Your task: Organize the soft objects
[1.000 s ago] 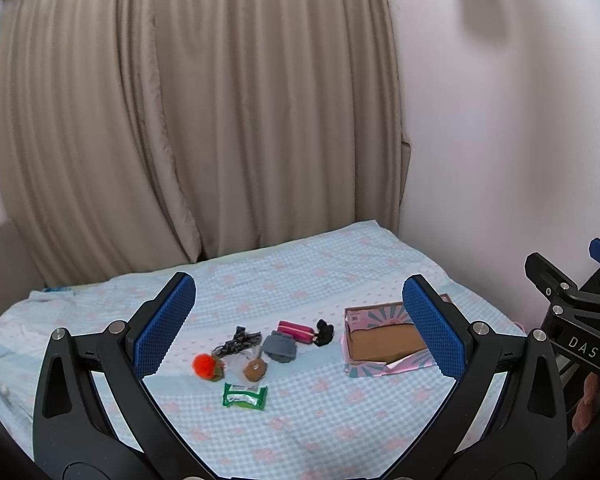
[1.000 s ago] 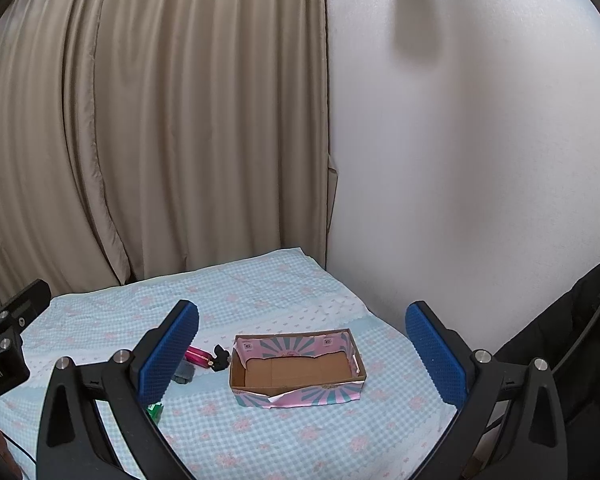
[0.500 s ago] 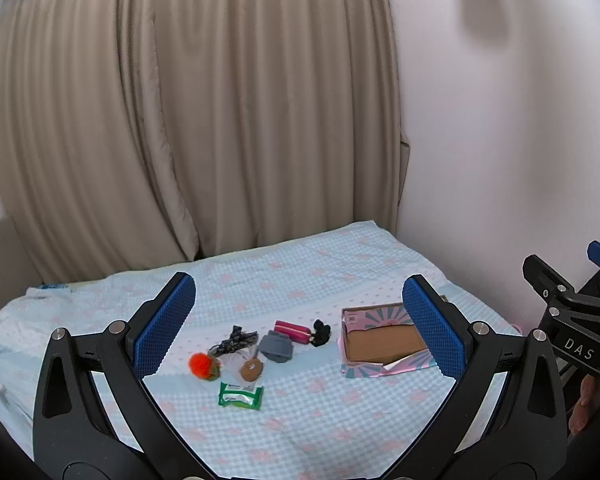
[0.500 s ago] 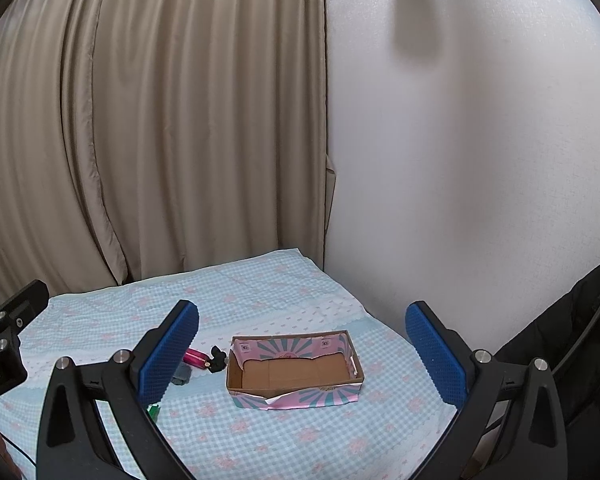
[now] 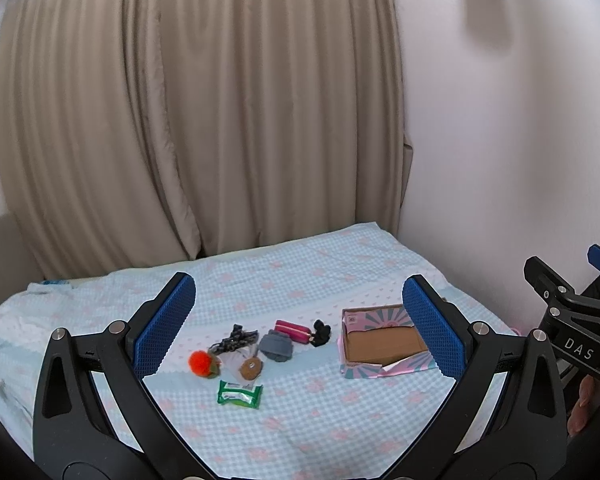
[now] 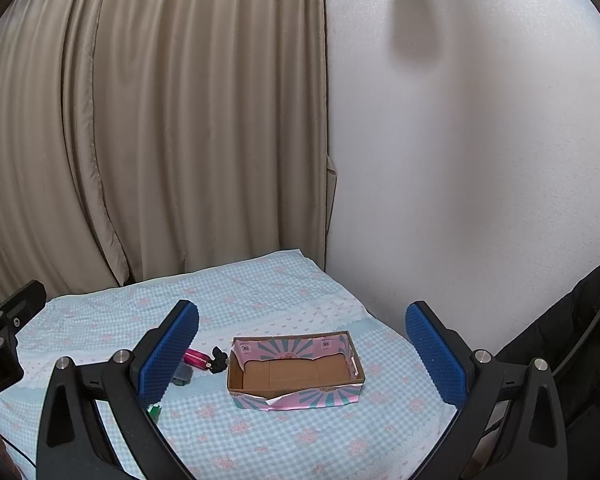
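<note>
Small soft objects lie on a blue checked bed: an orange pompom, a brown round item, a grey pouch, a pink roll, a black scrunchie, a dark patterned cloth and a green packet. An empty pink-and-teal cardboard box stands to their right; it also shows in the right wrist view. My left gripper is open, held above and before the objects. My right gripper is open, held before the box.
Beige curtains hang behind the bed and a white wall bounds its right side. A dark garment hangs at the far right. The right gripper's body shows in the left wrist view.
Both grippers have drawn back and risen slightly, so the objects and box sit a little higher and farther in the views. Nothing on the bed has moved.
</note>
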### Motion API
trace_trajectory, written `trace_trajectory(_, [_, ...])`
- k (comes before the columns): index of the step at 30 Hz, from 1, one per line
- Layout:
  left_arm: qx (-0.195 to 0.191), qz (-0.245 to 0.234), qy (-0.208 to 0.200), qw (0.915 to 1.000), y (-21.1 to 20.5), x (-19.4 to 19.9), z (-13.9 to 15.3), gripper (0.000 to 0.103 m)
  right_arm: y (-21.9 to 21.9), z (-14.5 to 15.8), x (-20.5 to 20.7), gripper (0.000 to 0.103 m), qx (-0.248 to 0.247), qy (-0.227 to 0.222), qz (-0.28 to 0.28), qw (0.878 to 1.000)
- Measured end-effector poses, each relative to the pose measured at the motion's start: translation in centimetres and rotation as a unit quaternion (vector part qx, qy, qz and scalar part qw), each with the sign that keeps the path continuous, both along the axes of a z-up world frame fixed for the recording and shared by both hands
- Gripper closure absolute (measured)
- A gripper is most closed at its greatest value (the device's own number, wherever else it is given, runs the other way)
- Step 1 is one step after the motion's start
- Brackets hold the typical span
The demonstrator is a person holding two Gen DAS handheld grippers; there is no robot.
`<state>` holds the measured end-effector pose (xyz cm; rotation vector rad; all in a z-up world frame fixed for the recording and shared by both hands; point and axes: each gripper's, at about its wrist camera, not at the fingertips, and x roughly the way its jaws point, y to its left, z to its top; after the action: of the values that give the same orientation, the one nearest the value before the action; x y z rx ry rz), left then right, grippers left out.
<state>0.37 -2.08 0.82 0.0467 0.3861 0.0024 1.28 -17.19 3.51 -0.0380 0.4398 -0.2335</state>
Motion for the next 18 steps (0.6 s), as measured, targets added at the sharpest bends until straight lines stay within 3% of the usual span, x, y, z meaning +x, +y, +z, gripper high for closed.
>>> trace_trajectory(5, [-0.015, 0.020, 0.020, 0.9995, 0.6, 0.3, -0.4, 0.000, 0.0, -0.2, 0.1, 0.000, -0.002, 0.007, 0.005, 1.000])
trace_trajectory(11, [-0.037, 0.072, 0.054, 0.9953, 2.5, 0.4, -2.9, 0.000, -0.2, -1.6, 1.5, 0.000, 0.001, 0.032, 0.033, 0.999])
trace_trajectory(18, [-0.080, 0.141, 0.132, 0.9779, 7.3, 1.3, -9.1, 0.000, 1.5, -5.9, 4.4, 0.000, 0.007, 0.069, 0.087, 0.994])
